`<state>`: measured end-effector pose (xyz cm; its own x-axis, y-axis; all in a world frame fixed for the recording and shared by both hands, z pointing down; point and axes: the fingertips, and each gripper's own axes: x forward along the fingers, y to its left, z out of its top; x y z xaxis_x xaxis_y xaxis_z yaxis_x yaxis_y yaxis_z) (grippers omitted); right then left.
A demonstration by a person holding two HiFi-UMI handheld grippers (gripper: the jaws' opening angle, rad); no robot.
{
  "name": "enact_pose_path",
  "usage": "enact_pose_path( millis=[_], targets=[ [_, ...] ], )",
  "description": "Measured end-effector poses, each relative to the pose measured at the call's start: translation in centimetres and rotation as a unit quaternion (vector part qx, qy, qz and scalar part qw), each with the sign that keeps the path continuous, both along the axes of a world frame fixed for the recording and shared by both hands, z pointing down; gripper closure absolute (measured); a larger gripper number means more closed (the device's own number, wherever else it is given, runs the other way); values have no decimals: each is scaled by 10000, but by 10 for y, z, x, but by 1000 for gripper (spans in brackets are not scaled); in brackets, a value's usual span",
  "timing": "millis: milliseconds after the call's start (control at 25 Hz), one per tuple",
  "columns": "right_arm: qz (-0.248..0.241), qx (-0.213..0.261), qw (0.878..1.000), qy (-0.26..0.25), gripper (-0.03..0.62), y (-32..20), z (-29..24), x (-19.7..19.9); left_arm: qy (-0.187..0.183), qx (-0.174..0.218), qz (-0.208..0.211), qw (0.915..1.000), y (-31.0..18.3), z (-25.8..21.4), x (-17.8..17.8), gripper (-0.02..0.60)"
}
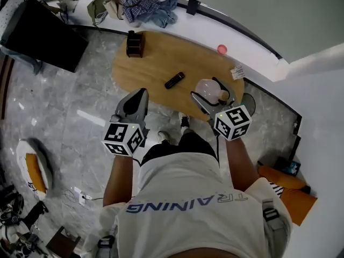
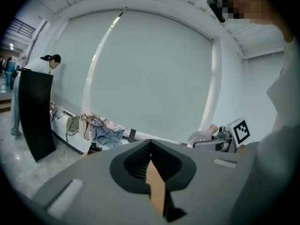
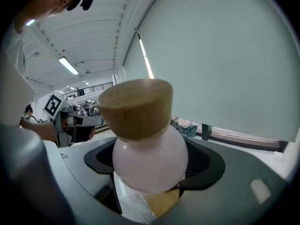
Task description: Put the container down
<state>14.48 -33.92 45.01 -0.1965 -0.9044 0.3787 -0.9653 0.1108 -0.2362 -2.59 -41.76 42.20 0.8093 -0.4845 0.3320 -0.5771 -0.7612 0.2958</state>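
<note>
**A:** The person's white shirt [image 1: 204, 198] is filling the bottom of the head view. Just ahead of it, the right hand-held gripper [image 1: 206, 102] is clamping the container [image 3: 150, 159] — jaws standing wide, pads pressing on either side of its round, pale belly.

**B:** And the other one?

**A:** The left hand-held gripper [image 2: 150, 150] is carrying nothing; its jaws are meeting.

**B:** Where is the container sitting?

**A:** It is hanging upright over the right end of the oval worktop [image 1: 153, 63], well apart from the remote [image 1: 174, 80]. Whether its base is touching the wood, I am not managing to tell.

**B:** How is it going to handle?

**A:** I am guessing glass or ceramic: stiff, smooth, fairly light, breakable. The curve is giving the pads little purchase, so it may be slipping if tilted. The wooden lid [image 3: 136, 108] is looking like a loose stopper — I would be gripping the belly, never the lid, and lowering it gently.
</note>
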Motion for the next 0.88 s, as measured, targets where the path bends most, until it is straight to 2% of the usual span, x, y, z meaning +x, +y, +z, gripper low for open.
enact_pose_path(
  millis=[160, 360, 600, 880],
  targets=[
    [25, -215, 9998, -29, 178, -24, 42, 43, -245, -104, -1, 9996, -24, 26, 44, 580],
    [-98, -636, 9978, 174, 177, -46, 108, 91, -342, -150, 26, 9993, -43, 55, 102, 580],
    [-199, -1180, 9927, 156, 178, -81, 201, 118, -514, -402, -90, 9978, -75, 109, 130, 580],
    [-24, -1712, 9850, 200, 178, -116, 322, 155, -764, -734, -41, 9944, -80, 184, 159, 579]
  ],
)
